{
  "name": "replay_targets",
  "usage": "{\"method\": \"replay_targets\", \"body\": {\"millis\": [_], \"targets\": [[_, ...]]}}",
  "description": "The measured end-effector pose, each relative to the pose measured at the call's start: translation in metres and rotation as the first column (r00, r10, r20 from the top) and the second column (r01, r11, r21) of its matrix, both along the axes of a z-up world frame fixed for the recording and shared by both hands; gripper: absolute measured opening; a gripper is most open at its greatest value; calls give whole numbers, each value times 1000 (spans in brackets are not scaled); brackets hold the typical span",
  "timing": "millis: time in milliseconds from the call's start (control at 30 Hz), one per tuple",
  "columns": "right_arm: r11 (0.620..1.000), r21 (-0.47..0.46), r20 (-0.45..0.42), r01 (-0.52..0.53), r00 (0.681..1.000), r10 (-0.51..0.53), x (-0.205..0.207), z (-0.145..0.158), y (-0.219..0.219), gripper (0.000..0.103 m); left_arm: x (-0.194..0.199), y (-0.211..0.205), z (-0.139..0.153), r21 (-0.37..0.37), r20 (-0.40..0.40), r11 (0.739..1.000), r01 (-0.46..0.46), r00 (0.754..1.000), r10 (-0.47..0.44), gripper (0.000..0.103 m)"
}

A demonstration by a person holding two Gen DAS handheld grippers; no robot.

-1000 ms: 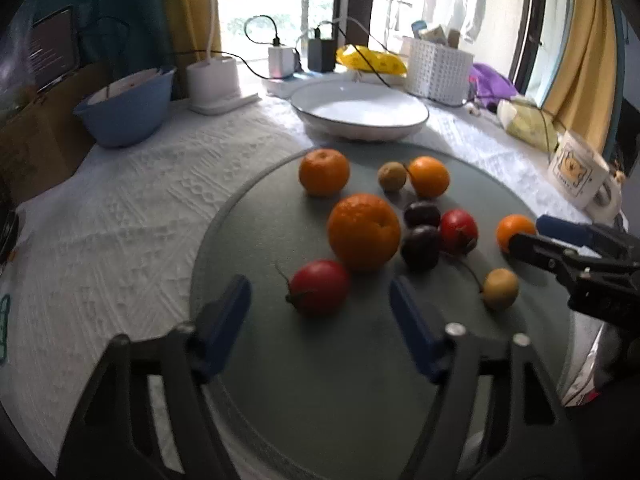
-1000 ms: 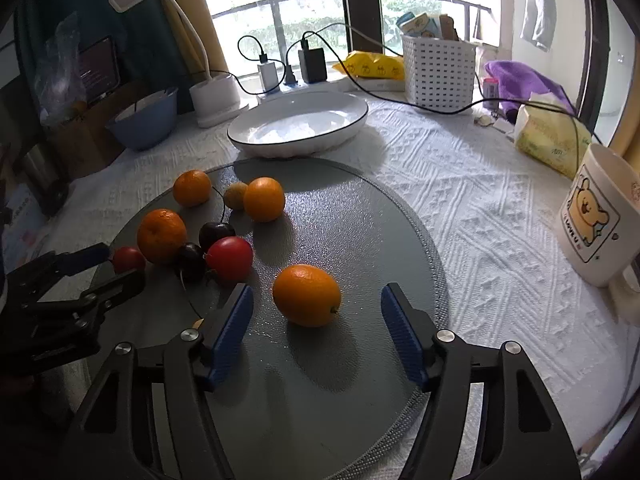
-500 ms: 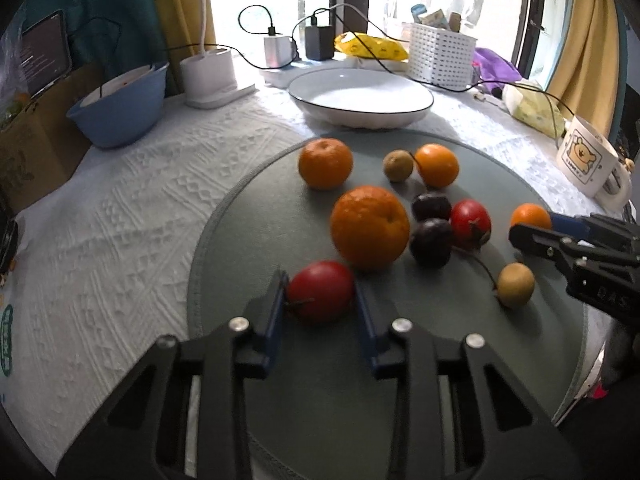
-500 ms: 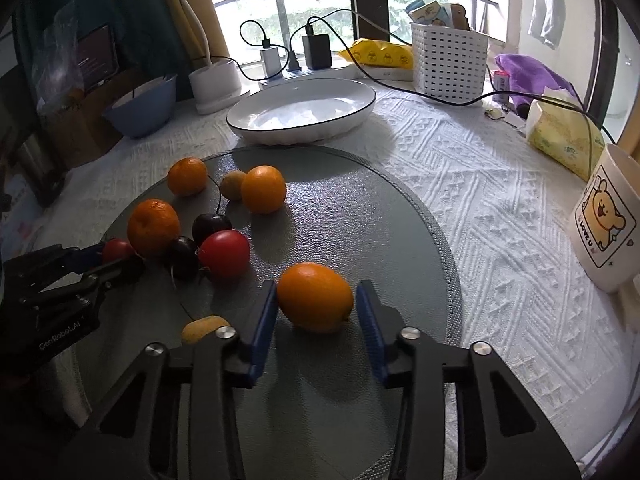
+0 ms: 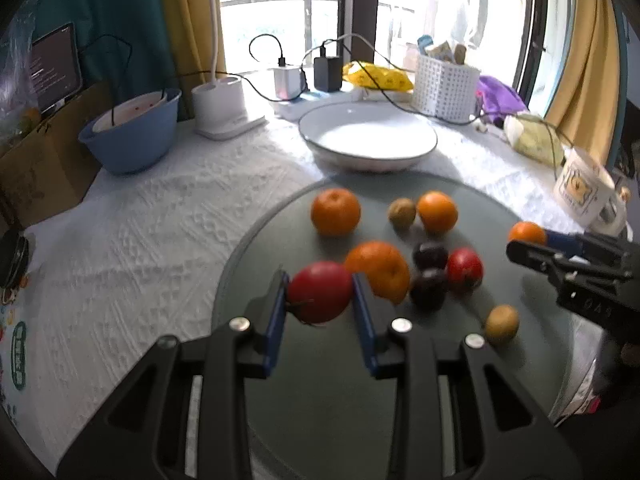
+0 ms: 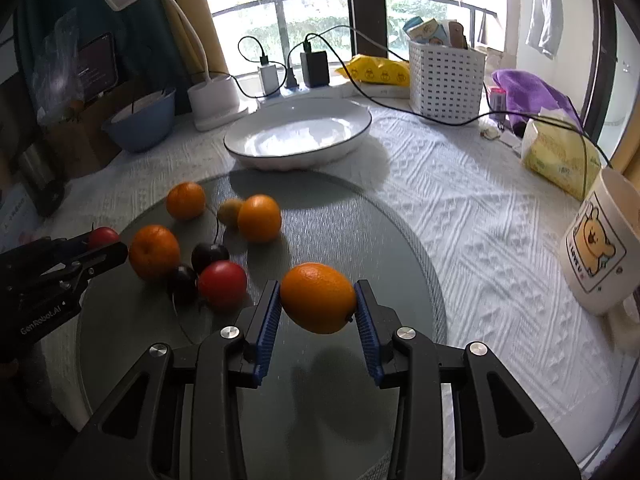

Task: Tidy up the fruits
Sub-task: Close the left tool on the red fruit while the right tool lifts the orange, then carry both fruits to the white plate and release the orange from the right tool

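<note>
My left gripper is shut on a red fruit and holds it above the grey round mat. My right gripper is shut on an orange, lifted off the mat. On the mat lie several oranges, such as a large one, two dark plums, another red fruit and small brownish fruits. The white empty dish stands behind the mat; it also shows in the right wrist view.
A blue bowl and a lamp base stand at the back left. A white basket, chargers with cables, a yellow packet and a bear mug line the back and right.
Both grippers closed on their fruit and lifted: the left with the red fruit, the right with the orange. Both were open a second ago.
</note>
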State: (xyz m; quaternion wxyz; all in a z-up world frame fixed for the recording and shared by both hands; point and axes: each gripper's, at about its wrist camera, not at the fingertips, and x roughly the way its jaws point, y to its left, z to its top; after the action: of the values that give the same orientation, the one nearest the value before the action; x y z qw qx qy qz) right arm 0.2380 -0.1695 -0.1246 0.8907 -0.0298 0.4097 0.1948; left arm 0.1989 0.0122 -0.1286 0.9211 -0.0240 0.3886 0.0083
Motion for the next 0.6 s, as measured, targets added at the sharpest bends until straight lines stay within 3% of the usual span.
{"method": "replay_targets", "body": {"millis": [267, 600], "targets": [[1000, 2, 56, -17, 998, 16, 17, 18, 6, 39, 15, 12, 22, -16, 64, 1000, -23, 998, 24, 33], [999, 36, 82, -19, 996, 16, 49, 33, 15, 39, 48, 19, 30, -69, 84, 998, -5, 996, 11, 33]]}}
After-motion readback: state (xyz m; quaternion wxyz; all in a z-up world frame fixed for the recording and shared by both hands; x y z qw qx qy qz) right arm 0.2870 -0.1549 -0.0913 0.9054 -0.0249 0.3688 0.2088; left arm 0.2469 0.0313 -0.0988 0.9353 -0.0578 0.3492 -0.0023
